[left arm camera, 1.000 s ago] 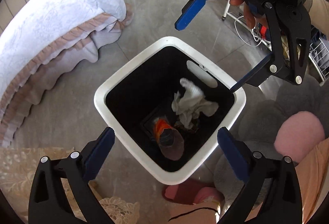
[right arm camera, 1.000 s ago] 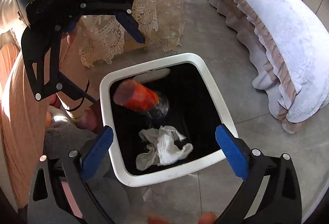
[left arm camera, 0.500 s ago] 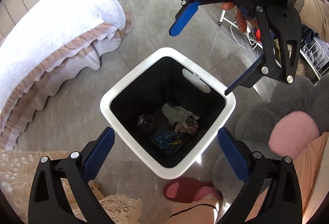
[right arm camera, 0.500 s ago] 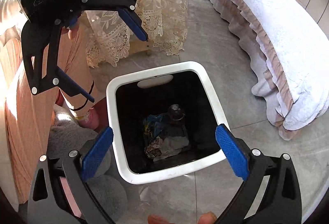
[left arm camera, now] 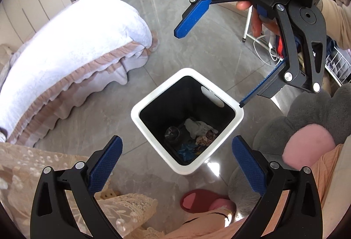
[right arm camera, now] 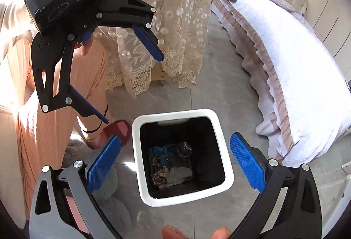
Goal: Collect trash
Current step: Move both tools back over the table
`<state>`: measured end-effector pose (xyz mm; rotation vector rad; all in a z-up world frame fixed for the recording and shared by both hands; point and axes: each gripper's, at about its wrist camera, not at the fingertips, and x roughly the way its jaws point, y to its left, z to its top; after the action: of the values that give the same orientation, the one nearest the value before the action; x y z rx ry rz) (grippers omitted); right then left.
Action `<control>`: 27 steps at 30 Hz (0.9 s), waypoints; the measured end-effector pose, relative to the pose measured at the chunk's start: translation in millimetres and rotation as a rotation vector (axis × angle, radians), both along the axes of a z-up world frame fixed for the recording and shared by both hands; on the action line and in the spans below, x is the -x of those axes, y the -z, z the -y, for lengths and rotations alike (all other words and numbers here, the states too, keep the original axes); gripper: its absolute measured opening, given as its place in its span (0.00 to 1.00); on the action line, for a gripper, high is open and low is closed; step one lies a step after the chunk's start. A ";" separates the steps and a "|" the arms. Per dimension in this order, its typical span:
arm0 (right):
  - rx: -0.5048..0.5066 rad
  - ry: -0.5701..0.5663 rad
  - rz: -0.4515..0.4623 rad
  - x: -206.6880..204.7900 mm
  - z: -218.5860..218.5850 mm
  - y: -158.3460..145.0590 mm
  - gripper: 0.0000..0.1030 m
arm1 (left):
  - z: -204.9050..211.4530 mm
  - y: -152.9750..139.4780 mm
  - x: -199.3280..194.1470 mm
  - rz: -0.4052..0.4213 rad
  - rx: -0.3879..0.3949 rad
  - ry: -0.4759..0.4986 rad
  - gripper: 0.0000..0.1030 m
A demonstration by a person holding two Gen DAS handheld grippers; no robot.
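Since a second ago, the orange-labelled bottle and the white crumpled tissue that were tumbling into the white square plastic bin with the black inside (left arm camera: 187, 120) have settled at its bottom, and both cameras have pulled up and away, so the bin is looking smaller. That suggests this drop is finished and the trash is collected.

The left gripper (left arm camera: 175, 156) is hanging above the bin with its blue-padded jaws spread wide and nothing between them. The right gripper (right arm camera: 174, 159) is likewise standing wide apart and empty over the opening.

Inside the bin, the trash is lying in a loose heap: the pale crumpled tissue (left arm camera: 197, 127), a dark crinkled clear bottle (left arm camera: 172, 135), a patterned wrapper and something blue (left arm camera: 186, 149) beside them. The bin is standing upright on the grey glossy floor (left arm camera: 197, 46), between the white frilled bed (left arm camera: 65, 46) and the lace-draped tabletop (right arm camera: 173, 20), near the person's red slipper (left arm camera: 197, 200).
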<state>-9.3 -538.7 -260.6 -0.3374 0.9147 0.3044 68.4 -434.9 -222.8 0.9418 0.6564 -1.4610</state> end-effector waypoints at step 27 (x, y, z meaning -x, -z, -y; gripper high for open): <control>-0.166 -0.068 0.276 -55.5 -106.4 -109.4 0.97 | -162.8 -110.4 -33.6 0.204 0.273 -0.666 0.95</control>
<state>46.2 -432.3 -151.2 -0.2504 0.6027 0.3838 101.9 -272.0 -112.4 0.5671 0.5315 -0.8207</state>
